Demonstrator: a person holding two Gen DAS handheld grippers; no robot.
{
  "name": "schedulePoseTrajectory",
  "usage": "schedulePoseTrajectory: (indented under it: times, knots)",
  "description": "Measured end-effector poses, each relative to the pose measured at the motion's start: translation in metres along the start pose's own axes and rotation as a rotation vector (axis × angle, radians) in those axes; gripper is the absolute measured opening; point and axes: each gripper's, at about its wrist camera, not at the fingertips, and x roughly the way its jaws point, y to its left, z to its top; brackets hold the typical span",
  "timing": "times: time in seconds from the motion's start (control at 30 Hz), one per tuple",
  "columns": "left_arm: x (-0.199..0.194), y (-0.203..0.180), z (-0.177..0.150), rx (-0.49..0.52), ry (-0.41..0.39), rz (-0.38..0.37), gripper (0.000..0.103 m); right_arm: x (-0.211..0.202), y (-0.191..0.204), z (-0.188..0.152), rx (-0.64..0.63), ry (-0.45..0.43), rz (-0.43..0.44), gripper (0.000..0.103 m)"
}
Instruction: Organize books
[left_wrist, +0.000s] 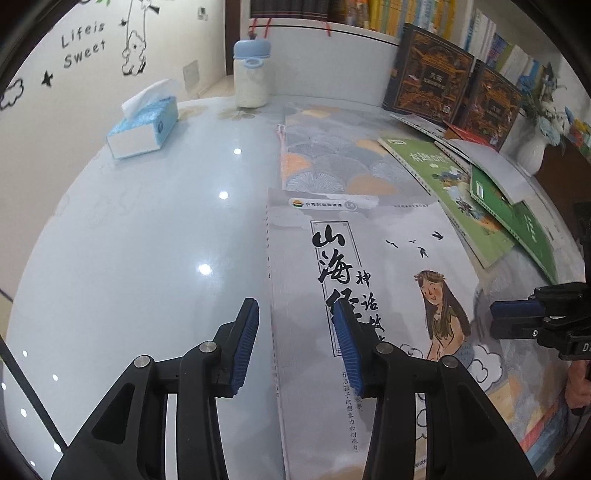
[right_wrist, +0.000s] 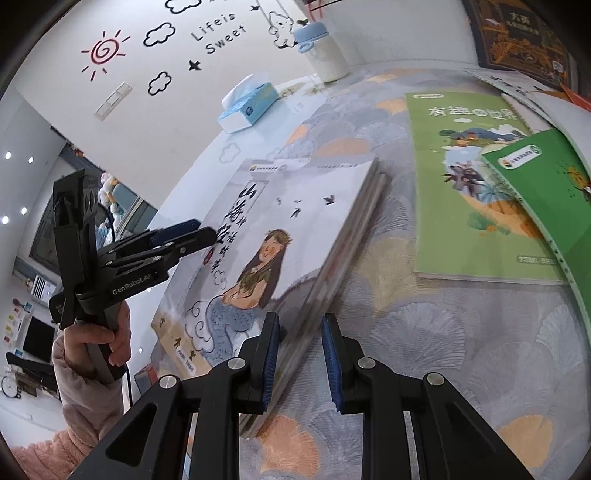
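Stack of books (right_wrist: 295, 236), grey-white illustrated cover on top: flat on patterned mat (right_wrist: 424, 332), left half over bare surface (left_wrist: 129, 258).
Left gripper (left_wrist: 295, 347): released, jaws astride the stack's spine edge, pads clear of it.
Right gripper (right_wrist: 300, 363): jaws narrow, astride the stack's near corner; grip cannot be told.
Two green books (right_wrist: 476, 184): flat, overlapping, right of stack.
Two dark books (left_wrist: 450, 85): leaning at back.
Tissue box (left_wrist: 144, 125), bottle (left_wrist: 252, 74): far left.

My left wrist camera looks steeply down past the left gripper (left_wrist: 295, 325), close over the grey book (left_wrist: 369, 266); my right one faces it (right_wrist: 295, 221) from its opposite edge.
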Motion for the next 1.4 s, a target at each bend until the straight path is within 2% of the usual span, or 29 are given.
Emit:
schedulePoseTrajectory:
  times: [0.2,0.3,0.47,0.6,0.8,0.93,1.07,1.2,1.3,1.4]
  knots:
    - [0.0,-0.004,0.002,0.017,0.007,0.033,0.042,0.004,-0.004,-0.001,0.014,0.02,0.003,0.022]
    - [-0.001,-0.001,0.001,-0.005,0.004,0.046,0.044,0.005,-0.004,-0.001,0.016,0.023,0.01,0.022]
    - [0.001,0.002,0.002,-0.021,0.011,0.021,0.045,0.005,-0.01,0.001,0.046,0.014,0.018,0.023]
    - [0.007,-0.002,0.004,-0.035,0.023,-0.046,0.045,0.002,-0.015,0.001,0.063,0.005,0.013,0.023]
    - [0.008,-0.002,0.005,-0.041,0.024,-0.058,0.048,0.0,-0.02,0.001,0.08,0.002,0.017,0.023]
    - [0.003,0.012,0.004,-0.091,0.008,0.001,0.047,-0.003,-0.022,0.0,0.085,0.0,0.021,0.023]
    - [0.008,0.017,0.006,-0.113,0.026,-0.049,0.047,-0.003,-0.025,0.001,0.093,0.0,0.029,0.024]
    - [0.015,0.003,0.009,-0.084,0.046,-0.104,0.049,-0.003,-0.027,0.002,0.122,-0.004,0.082,0.041]
    - [0.014,-0.004,0.01,-0.063,0.041,-0.075,0.052,-0.003,-0.024,0.002,0.109,-0.002,0.093,0.043]
    - [0.014,-0.003,0.011,-0.069,0.044,-0.079,0.051,0.0,-0.017,0.001,0.088,0.009,0.105,0.043]
